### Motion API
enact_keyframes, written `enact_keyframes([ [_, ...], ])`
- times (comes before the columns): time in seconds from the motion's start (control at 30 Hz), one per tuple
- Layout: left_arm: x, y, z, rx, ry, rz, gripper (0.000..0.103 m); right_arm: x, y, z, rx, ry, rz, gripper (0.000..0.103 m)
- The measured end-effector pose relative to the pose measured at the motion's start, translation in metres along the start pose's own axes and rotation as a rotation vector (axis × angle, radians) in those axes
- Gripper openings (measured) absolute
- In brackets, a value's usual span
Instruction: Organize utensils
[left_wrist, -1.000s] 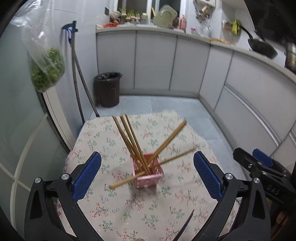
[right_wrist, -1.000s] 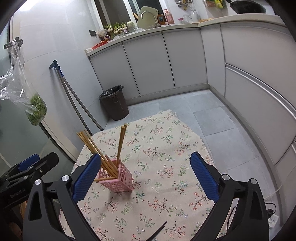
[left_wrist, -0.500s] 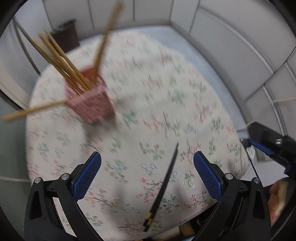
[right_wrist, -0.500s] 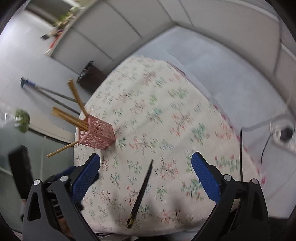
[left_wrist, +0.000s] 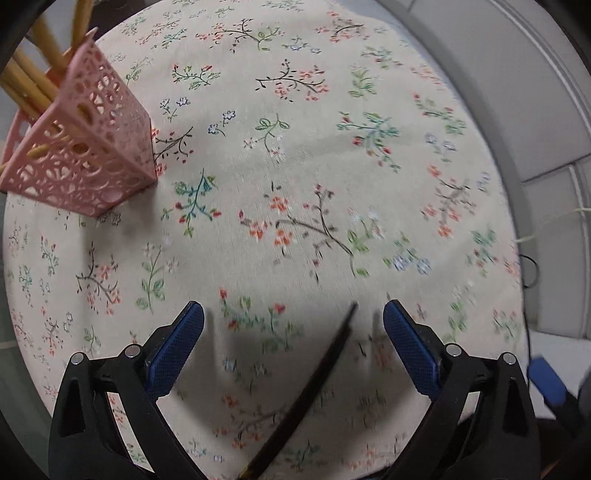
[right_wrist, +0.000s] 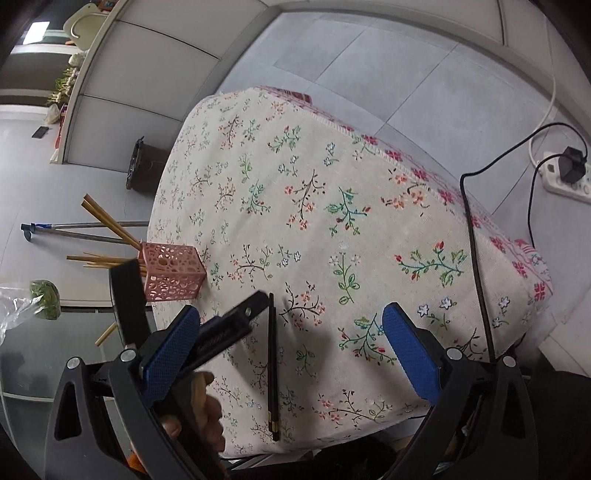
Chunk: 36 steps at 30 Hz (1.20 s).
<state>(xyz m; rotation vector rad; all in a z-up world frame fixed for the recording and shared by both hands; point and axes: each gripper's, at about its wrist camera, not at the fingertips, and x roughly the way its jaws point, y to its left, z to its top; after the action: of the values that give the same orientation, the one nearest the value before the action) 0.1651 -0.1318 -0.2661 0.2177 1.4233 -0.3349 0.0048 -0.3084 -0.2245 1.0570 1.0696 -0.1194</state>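
change: both cameras have dropped from the kitchen view onto the table (right_wrist: 369, 155) | left gripper (left_wrist: 291, 332) wide open, empty; right gripper (right_wrist: 288, 336) likewise | black chopstick (right_wrist: 272, 362) at near edge; pink holder (right_wrist: 171, 271) at far-left corner | pickup likely next

Only the pink holder (left_wrist: 85, 147) and black chopstick (right_wrist: 272, 365) interrupt the tablecloth (right_wrist: 332, 221).
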Motion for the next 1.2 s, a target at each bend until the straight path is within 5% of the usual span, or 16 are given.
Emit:
enact_keyframes([
  [0.13,0.012,0.0,0.001,0.012,0.017,0.08,0.091,0.001,-0.004,0.002,0.015,0.011,0.006,0.096],
  [0.3,0.011,0.026,-0.001,-0.032,0.014,0.031,0.083,0.006,-0.002,0.003,0.015,0.028,0.009,0.096],
  [0.37,0.007,0.035,-0.005,-0.028,-0.001,0.011,0.072,0.009,0.001,0.002,0.003,0.034,0.003,0.096],
  [0.53,-0.003,0.041,-0.023,0.02,-0.029,-0.006,0.019,0.02,0.01,-0.004,-0.049,0.05,-0.037,0.096],
  [0.63,-0.005,0.047,-0.04,0.024,-0.045,-0.032,0.004,0.029,0.015,-0.007,-0.085,0.061,-0.073,0.096],
  [0.87,-0.018,0.073,-0.057,0.002,-0.081,-0.044,0.003,0.052,0.031,-0.016,-0.157,0.085,-0.121,0.096],
  [1.2,-0.092,0.116,-0.094,-0.078,-0.225,-0.048,0.004,0.098,0.072,-0.039,-0.31,0.129,-0.198,0.096],
])
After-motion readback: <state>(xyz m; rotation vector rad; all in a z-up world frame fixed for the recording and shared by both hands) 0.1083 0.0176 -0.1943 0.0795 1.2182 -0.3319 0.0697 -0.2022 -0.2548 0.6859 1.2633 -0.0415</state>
